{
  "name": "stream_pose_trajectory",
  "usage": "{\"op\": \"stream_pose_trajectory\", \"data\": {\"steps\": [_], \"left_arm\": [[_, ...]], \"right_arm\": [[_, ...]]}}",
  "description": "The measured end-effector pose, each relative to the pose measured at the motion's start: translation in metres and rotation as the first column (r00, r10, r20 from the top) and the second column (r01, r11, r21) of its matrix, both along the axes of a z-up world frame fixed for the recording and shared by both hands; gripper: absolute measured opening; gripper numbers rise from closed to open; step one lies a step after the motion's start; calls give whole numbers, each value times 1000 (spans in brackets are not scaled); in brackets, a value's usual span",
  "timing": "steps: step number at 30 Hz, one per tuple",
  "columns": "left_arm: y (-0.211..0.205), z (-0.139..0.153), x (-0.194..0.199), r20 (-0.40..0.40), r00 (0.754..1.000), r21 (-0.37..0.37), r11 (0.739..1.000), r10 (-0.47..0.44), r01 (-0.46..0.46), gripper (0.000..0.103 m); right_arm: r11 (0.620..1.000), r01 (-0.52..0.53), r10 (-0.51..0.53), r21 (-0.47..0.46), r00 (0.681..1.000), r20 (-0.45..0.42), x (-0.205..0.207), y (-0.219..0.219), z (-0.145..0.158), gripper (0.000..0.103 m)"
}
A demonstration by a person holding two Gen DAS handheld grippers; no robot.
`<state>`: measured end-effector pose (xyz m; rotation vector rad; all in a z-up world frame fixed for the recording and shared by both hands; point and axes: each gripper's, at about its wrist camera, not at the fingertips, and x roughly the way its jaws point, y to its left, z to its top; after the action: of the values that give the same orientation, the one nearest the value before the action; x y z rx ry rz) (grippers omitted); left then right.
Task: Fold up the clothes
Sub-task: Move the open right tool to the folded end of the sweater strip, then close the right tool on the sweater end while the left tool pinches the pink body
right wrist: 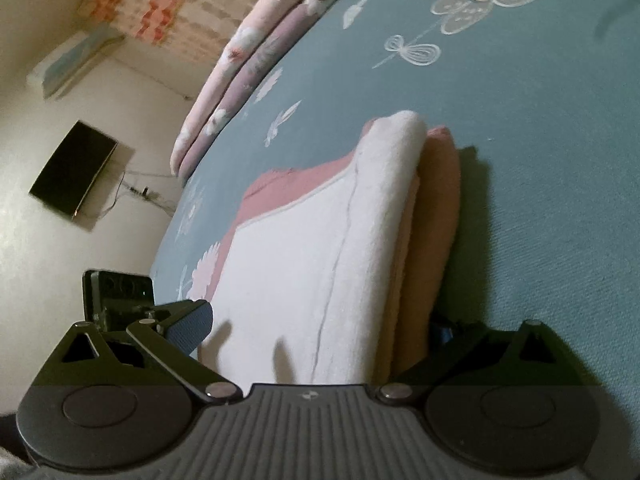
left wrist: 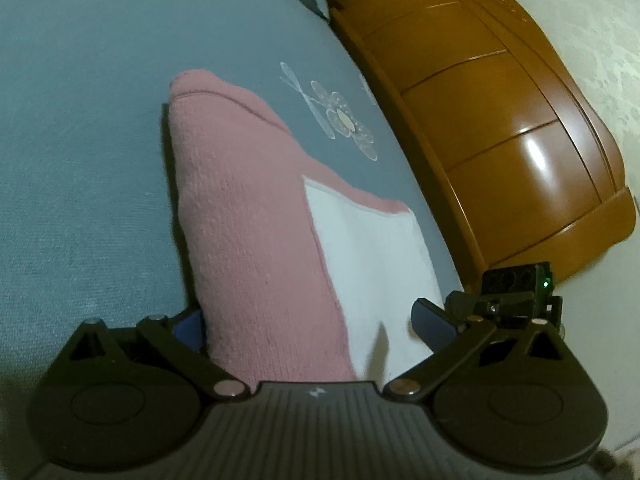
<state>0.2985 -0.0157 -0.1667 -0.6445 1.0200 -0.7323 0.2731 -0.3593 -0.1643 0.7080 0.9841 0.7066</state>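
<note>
Bed [left wrist: 80, 120], covered in a blue-grey sheet printed with white flowers [left wrist: 344, 120]. A folded pink-and-white garment [left wrist: 256, 220] is lying directly on the sheet, its layers stacked, pink below and white on top [right wrist: 304, 260]. Folded floral bedding [right wrist: 248, 52], pink and mauve, is resting along the sheet's far edge.

A fuzzy, matt knit cloth is being shown by the folded pink and white garment [left wrist: 256, 220], its white panel [right wrist: 304, 264] looking soft and slightly napped. A finely woven, matt texture is being displayed by the blue-grey flower-printed bedsheet [left wrist: 80, 140]. Light is being reflected off the glossy, smooth orange-brown wooden headboard [left wrist: 520, 152], while matt black ribbed plastic and dull metal pivot pins are being shown on the left gripper [left wrist: 316, 320].
</note>
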Motion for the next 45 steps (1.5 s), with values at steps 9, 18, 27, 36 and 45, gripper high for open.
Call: {"op": "stream_pose_trajectory", "data": {"steps": [9,18,27,36,45], "left_arm": [[9,-2,-4,26,1000,35,999,-9,8,76],[6,-2,-7,41,999,48,999,-3,1,77],[-3,3,0,23,999,75,997,26,-28,73],[-8,26,-12,25,997,149,986,70,-73,56],[-29,61,-18,84,996,154,987,38,-51,47]], "right_arm": [[999,-12,13,-37,1000,20,-10,-6,-1,100],[992,66,-69,-104,997,-29,-6,-15,-3,52],[954,108,-101,-280,994,42,-15,13,13,47],[938,152,-126,-311,987,103,-26,23,36,41],[934,183,-122,-307,971,207,-35,17,65,39]]}}
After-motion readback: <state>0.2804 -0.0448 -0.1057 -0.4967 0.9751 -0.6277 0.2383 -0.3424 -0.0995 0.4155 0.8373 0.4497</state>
